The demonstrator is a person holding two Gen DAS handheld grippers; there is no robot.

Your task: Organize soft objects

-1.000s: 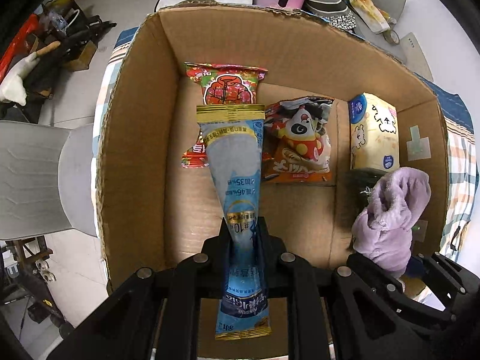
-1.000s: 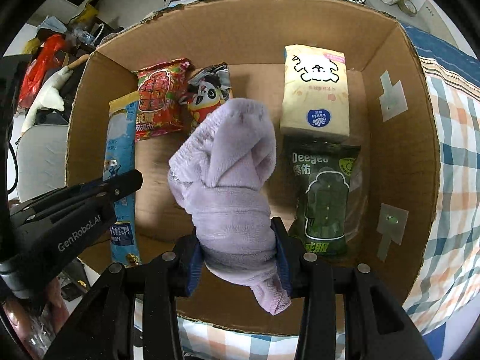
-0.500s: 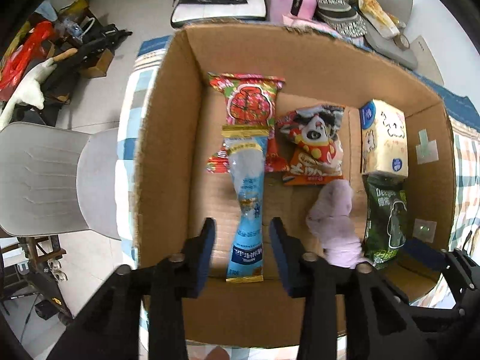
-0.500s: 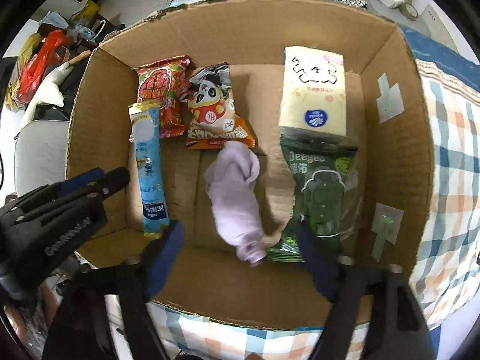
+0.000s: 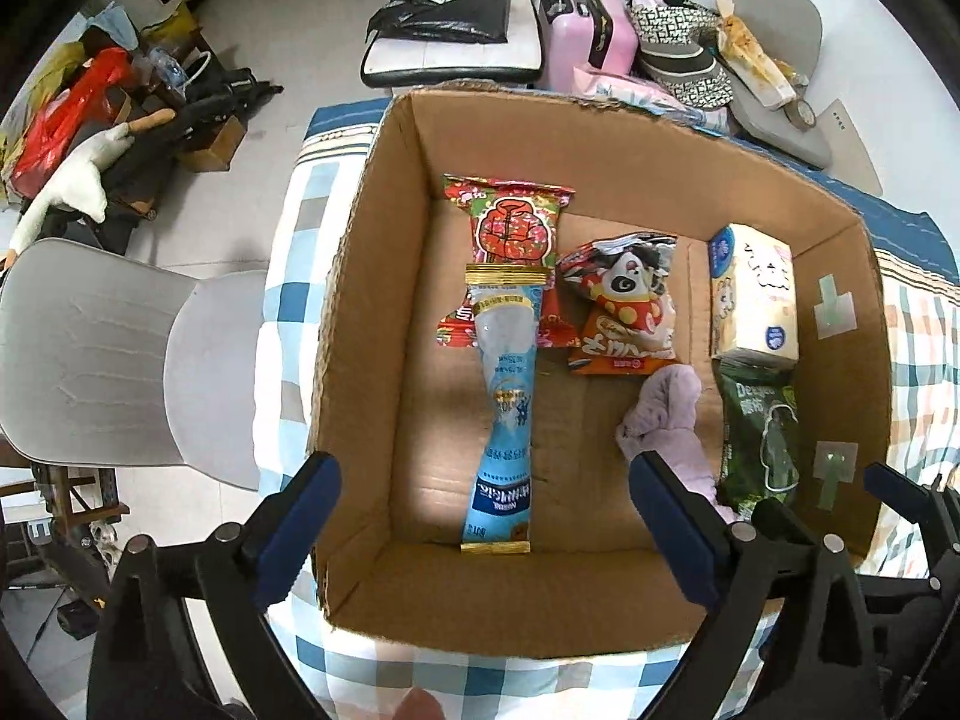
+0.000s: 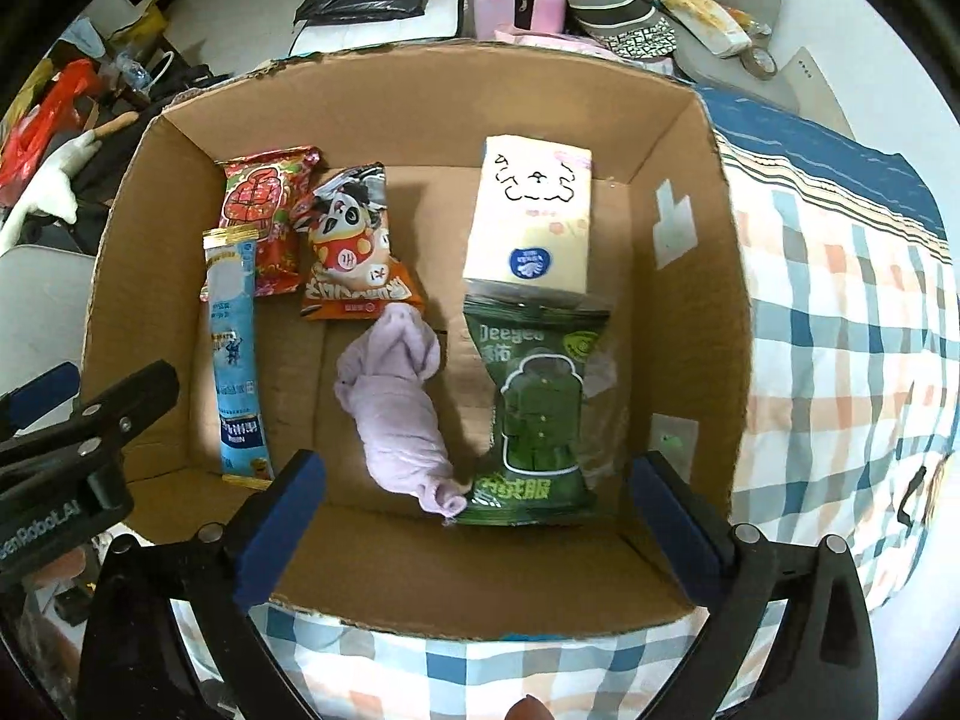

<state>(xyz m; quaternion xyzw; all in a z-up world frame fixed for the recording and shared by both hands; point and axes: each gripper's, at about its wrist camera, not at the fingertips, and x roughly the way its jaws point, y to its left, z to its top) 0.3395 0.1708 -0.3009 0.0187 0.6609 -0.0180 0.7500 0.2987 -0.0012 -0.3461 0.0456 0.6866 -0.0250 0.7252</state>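
A cardboard box [image 5: 384, 312] [image 6: 678, 324] stands on a checked cloth. On its floor lie a long blue packet [image 5: 503, 408] [image 6: 235, 360], a red snack bag [image 5: 510, 228] [image 6: 264, 210], a panda snack bag [image 5: 624, 306] [image 6: 354, 252], a yellow tissue pack [image 5: 753, 300] [image 6: 531, 222], a green packet [image 5: 759, 438] [image 6: 534, 420] and a rolled lilac sock [image 5: 666, 414] [image 6: 396, 396]. My left gripper [image 5: 486, 516] hangs above the blue packet, its jaws still opening, nothing between them. My right gripper [image 6: 480, 516] is above the sock, jaws still opening, holding nothing.
A grey chair [image 5: 108, 354] stands left of the box. Beyond it are a pink suitcase [image 5: 588, 36], black bags [image 5: 444, 0], patterned bags [image 5: 678, 48] and floor clutter [image 5: 90, 120]. The checked cloth [image 6: 840, 330] spreads to the right. The left gripper's arm [image 6: 78, 450] shows at left.
Both grippers let go: the blue packet and the lilac sock dropped onto the box floor. Both sets of jaws spread wide and both grippers rose above the box.
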